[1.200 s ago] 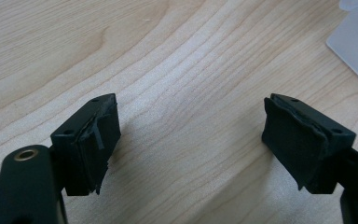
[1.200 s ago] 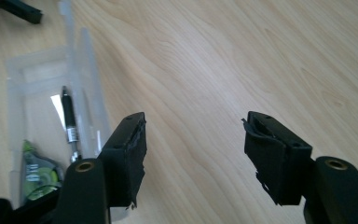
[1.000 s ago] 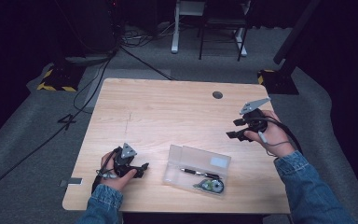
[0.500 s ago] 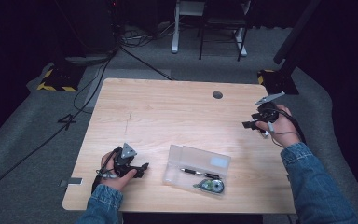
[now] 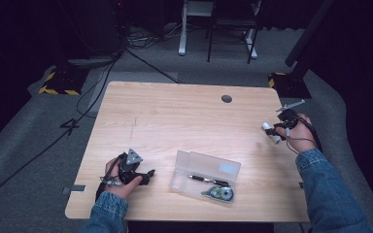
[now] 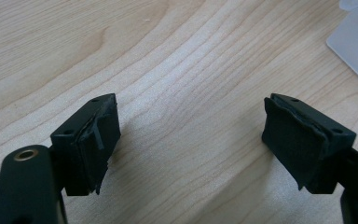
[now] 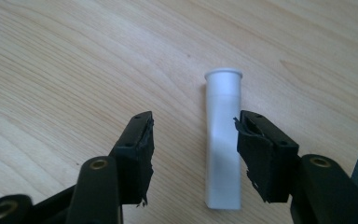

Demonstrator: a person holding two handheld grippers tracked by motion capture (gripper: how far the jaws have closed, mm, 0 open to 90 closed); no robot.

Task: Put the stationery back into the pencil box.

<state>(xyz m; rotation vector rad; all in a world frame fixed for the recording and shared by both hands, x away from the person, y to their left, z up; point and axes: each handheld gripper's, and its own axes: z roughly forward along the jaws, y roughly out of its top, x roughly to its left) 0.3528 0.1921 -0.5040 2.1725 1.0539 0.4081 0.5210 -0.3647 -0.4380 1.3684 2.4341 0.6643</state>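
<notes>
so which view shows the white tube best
The right gripper view: the white tube lies on the table between the right gripper jaws, which have just been closing, its flared end clear. The high view shows it as a small white shape by that gripper.

Right gripper (image 7: pixel 191 154) lower, jaws closing around white tube (image 7: pixel 222 140).
</notes>
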